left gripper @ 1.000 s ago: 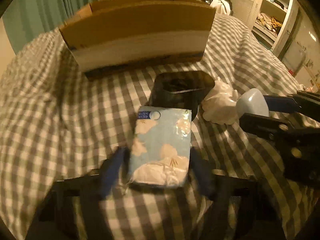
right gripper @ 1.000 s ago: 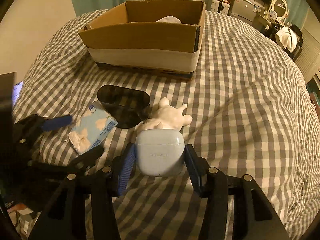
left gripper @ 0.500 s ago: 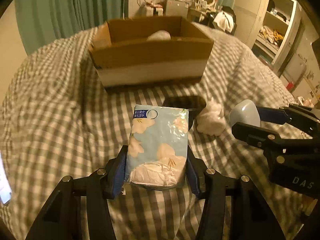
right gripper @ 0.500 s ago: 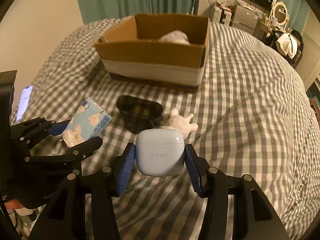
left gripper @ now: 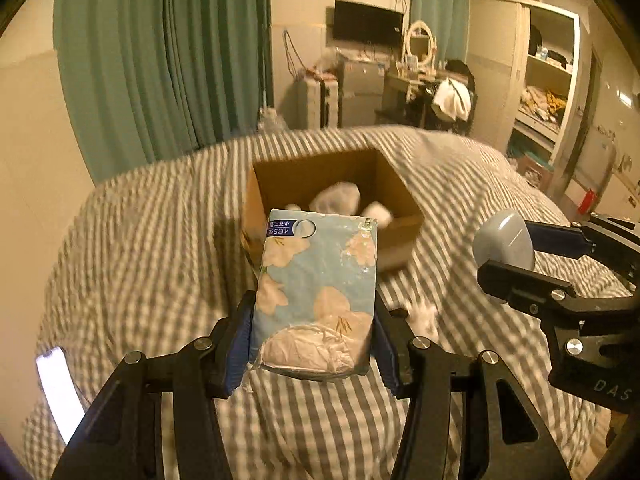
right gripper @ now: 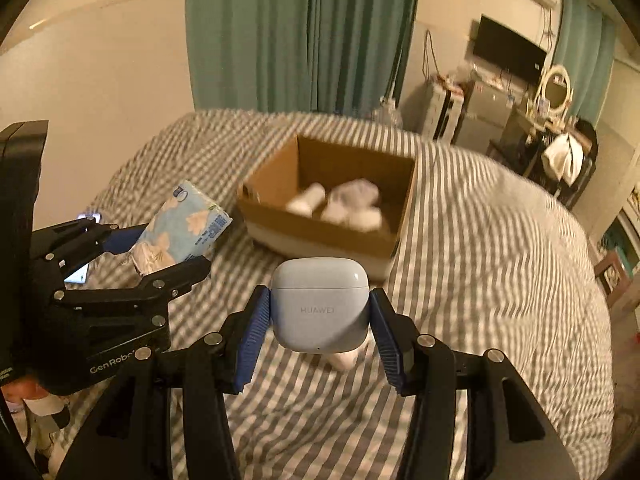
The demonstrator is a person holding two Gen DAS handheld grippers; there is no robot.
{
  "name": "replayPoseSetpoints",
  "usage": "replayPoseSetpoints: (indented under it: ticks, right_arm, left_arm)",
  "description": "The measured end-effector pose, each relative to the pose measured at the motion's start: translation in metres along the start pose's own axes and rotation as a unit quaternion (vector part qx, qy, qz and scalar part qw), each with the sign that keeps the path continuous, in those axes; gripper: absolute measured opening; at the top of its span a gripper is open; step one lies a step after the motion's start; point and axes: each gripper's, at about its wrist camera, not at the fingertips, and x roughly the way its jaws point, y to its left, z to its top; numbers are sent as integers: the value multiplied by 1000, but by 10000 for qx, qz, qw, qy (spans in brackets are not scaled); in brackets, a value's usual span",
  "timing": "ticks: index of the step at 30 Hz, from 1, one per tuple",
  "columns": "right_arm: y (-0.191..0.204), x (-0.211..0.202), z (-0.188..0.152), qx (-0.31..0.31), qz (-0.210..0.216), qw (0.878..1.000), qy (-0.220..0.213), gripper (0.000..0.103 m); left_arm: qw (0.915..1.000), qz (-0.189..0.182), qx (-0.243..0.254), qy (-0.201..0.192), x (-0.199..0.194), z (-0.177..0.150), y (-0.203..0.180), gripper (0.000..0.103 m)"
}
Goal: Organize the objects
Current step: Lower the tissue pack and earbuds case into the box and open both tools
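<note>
both grippers have risen off the grey checked bedspread toward the open brown cardboard box. left gripper clamps the soft blue flowered tissue pack, light and squashy; right gripper pinches the slick, rigid pale-blue earbud case at its sides.

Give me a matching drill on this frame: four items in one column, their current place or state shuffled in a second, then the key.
Items
1. blue floral tissue pack
2. pale blue earbud case
3. open brown cardboard box
4. white crumpled bundles

States
A. lying inside the box
B. clamped in the right gripper
C. resting on the grey checked bedspread
D. clamped in the left gripper

Pairs: 1-D, 2-B, 3-C, 4-A
</note>
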Motion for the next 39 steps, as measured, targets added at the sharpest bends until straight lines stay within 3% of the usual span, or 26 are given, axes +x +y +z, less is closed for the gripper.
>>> replayPoseSetpoints:
  ticks: [5,10,18,23,29,35,38,39]
  right_arm:
    - [-9,1,38,-3,45,9996,-282,50]
    - [-22,22,80,16,35,9989,-465,50]
    - [-45,103,124,115,-52,9996,-252,50]
    - [-61,154,136,147,-71,9999,-10,50]
    - [-77,202,129,237,-85,9995,184,50]
    - [-89,228,115,456,70,9981,403,50]
    - [-96,225,117,640,105,9973,342,50]
    - [-96,221,117,663,93,9972,325,55]
  left_arm:
    - [9997,68,-19,-214,7,37,10,54]
    - [9996,83,12,-269,42,74,16,54]
    - [9996,218,154,33,121,94,21,54]
    - [9989,284,238,291,174,101,22,54]
    - [9980,277,180,540,211,90,24,54]
    - [9973,161,146,696,223,79,25,54]
    - [9966,156,69,801,218,80,24,58]
    - [9966,160,57,808,212,78,25,64]
